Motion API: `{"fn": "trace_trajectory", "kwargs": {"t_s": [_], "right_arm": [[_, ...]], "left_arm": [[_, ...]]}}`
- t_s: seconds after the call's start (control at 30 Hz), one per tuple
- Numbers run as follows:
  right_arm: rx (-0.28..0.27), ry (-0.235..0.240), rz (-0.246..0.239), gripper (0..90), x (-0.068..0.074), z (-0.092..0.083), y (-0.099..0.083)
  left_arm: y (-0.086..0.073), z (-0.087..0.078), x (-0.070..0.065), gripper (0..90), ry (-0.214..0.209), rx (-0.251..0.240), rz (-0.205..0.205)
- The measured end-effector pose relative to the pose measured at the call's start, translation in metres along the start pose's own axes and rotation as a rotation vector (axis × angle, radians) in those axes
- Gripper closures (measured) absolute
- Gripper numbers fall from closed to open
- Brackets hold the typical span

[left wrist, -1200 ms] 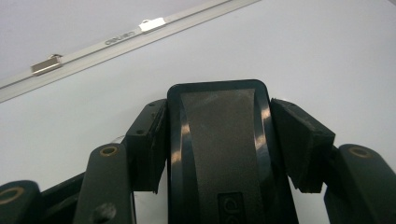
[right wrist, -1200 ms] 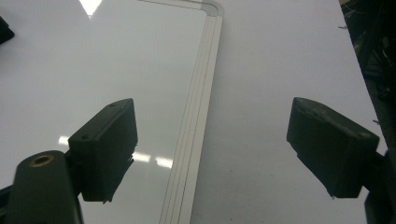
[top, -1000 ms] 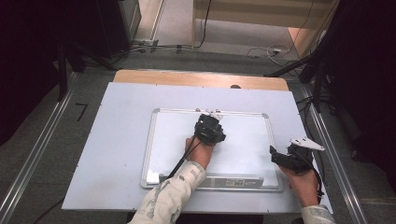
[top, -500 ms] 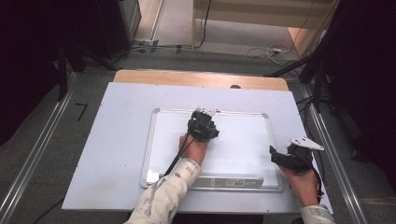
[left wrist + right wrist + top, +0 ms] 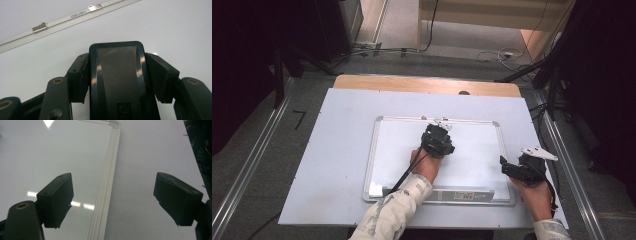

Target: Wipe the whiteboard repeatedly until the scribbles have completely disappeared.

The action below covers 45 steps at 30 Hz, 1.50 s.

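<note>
Left gripper view: left hand-held gripper [image 5: 116, 75] clenched on black eraser [image 5: 117, 75], flat on whiteboard [image 5: 472, 150] near top rim. Right hand-held gripper [image 5: 112, 202] spread, empty, straddling frame. Advice: even pressure, straight strokes.

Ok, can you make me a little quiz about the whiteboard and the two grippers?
1. True or false: the left gripper is shut on a black rectangular eraser.
2. What is the right gripper holding? A) a marker B) nothing, it is open C) a cloth
3. Fill in: the white rectangular whiteboard with a silver metal frame lies flat on a pale grey ___.

Key: 1 true. 2 B. 3 table.
</note>
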State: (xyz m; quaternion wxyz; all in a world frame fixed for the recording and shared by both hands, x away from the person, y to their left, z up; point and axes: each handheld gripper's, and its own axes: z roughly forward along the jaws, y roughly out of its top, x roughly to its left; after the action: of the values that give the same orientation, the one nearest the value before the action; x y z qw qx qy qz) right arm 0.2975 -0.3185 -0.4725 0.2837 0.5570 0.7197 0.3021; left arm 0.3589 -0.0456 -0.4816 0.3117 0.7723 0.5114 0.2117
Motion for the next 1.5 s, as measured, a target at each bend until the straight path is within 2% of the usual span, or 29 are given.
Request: {"fn": "trace_trajectory", "kwargs": {"t_s": [0.17, 0.3, 0.5, 0.67, 0.73, 0.87, 1.2, 1.4, 1.5], "right_arm": [[0.000, 0.000, 0.000, 14.9, 0.000, 0.000, 0.000], [-0.001, 0.000, 0.001, 14.9, 0.000, 0.000, 0.000], [-0.004, 0.002, 0.003, 14.9, -0.002, -0.001, -0.001], [-0.003, -0.001, 0.004, 14.9, -0.002, -0.001, -0.001], [0.000, -0.002, 0.001, 14.9, -0.001, -0.001, -0.001], [0.001, -0.003, 0.001, 14.9, 0.000, 0.000, 0.000], [-0.002, 0.000, 0.000, 14.9, -0.001, 0.000, 0.000], [-0.003, 0.002, 0.000, 14.9, 0.000, 0.000, 0.000], [-0.004, 0.001, 0.002, 14.9, -0.001, -0.001, 0.000]], "left_arm": [[0.003, 0.003, -0.011, 40.4, -0.011, -0.001, 0.018], [0.005, 0.005, -0.012, 39.8, -0.013, -0.004, 0.033], [0.007, 0.006, -0.001, 39.2, 0.013, 0.001, 0.033], [0.005, 0.004, 0.016, 39.1, 0.037, 0.003, 0.010], [0.004, 0.003, 0.018, 39.1, 0.038, 0.000, 0.004], [0.003, 0.003, 0.014, 39.2, 0.048, -0.004, 0.003], [0.007, 0.006, -0.006, 39.2, 0.018, 0.001, 0.029], [0.012, 0.010, -0.006, 38.5, 0.009, 0.003, 0.018], [0.015, 0.013, -0.001, 38.4, 0.020, 0.004, 0.010]]}}
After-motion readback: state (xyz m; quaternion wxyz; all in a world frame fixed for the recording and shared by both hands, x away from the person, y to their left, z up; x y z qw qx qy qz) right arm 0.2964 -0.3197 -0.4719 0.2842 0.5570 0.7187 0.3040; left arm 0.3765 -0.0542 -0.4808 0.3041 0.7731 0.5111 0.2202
